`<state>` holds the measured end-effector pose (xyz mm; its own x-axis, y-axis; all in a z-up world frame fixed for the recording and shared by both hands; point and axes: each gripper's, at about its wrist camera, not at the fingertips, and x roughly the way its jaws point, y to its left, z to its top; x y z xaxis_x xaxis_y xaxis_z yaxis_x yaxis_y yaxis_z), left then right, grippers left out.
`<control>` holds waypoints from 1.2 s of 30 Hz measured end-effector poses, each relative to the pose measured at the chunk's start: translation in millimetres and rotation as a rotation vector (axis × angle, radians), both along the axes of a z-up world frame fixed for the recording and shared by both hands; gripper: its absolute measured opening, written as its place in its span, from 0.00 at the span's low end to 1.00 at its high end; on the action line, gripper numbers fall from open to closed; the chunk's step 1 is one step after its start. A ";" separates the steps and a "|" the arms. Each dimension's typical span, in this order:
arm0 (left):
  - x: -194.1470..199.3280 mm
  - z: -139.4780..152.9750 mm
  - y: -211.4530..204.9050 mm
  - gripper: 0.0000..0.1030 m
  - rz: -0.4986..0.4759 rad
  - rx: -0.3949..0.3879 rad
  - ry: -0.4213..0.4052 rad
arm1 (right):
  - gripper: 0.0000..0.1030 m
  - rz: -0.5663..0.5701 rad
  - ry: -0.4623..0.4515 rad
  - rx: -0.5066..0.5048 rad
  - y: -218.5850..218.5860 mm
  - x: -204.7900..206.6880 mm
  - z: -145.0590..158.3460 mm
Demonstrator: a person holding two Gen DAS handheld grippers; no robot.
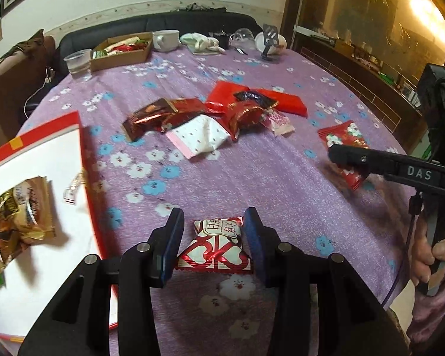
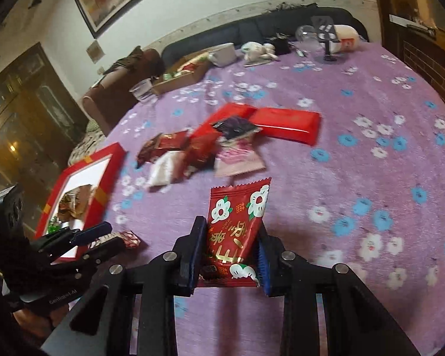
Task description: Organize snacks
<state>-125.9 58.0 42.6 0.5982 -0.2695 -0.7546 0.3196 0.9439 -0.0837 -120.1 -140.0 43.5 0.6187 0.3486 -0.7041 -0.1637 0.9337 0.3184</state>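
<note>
My left gripper (image 1: 213,231) is shut on a red-and-white heart-print candy packet (image 1: 215,247) just above the purple flowered cloth, right of the red-rimmed white box (image 1: 59,154); the gripper also shows in the right wrist view (image 2: 103,235). The box holds a gold-wrapped snack (image 1: 17,222) and a green one. My right gripper (image 2: 231,237) is shut on a red flower-print snack packet (image 2: 237,228), also seen in the left wrist view (image 1: 344,145). A pile of loose snacks (image 1: 204,118) lies mid-table, with two flat red packs (image 2: 284,123).
At the far edge stand a cardboard tray of snacks (image 1: 121,50), a clear plastic cup (image 1: 78,60), a white mug (image 1: 164,40), a cloth, a glass and a phone stand (image 1: 270,41). A dark sofa runs behind. A wooden cabinet stands to the right.
</note>
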 end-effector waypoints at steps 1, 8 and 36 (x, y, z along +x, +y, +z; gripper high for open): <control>-0.4 -0.5 1.0 0.39 -0.004 0.007 -0.002 | 0.30 0.005 0.002 0.005 4.3 0.8 -0.8; -0.9 -23.9 -4.1 0.39 -0.047 0.090 0.047 | 0.30 0.019 0.032 0.000 18.3 3.0 -11.8; -5.0 34.1 91.9 0.01 0.122 -0.025 -0.102 | 0.30 0.270 0.012 0.075 143.3 31.8 5.6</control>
<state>-130.9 149.9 76.8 0.7010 -0.2082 -0.6821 0.2105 0.9742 -0.0809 -88.3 3.3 49.1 0.4880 0.5512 -0.6768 -0.3995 0.8304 0.3883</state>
